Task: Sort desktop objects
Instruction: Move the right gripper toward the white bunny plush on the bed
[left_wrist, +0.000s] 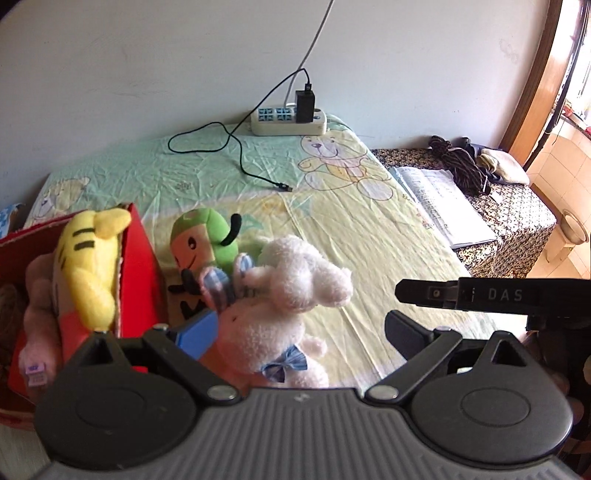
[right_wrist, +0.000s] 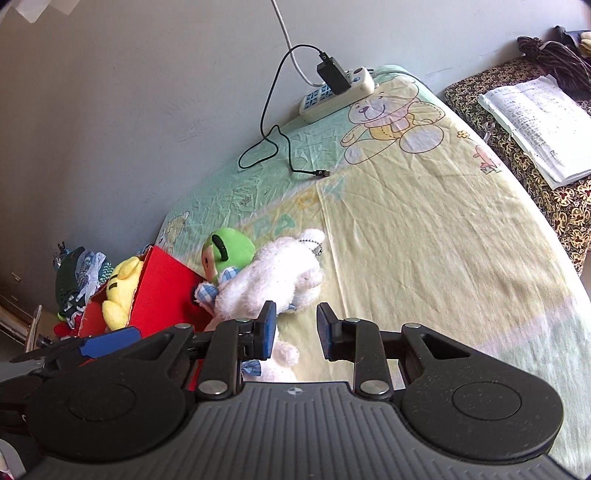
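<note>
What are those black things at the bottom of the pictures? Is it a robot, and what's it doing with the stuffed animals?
No robot: a person holds a grabbing tool in each hand, each with its own camera. One picture looks along the left claw, the other along the right claw. Both are open, holding nothing. On the bed sheet lie a white plush bunny and a green plush toy. A yellow plush toy sits in the red box. A power strip lies by the wall.
</note>
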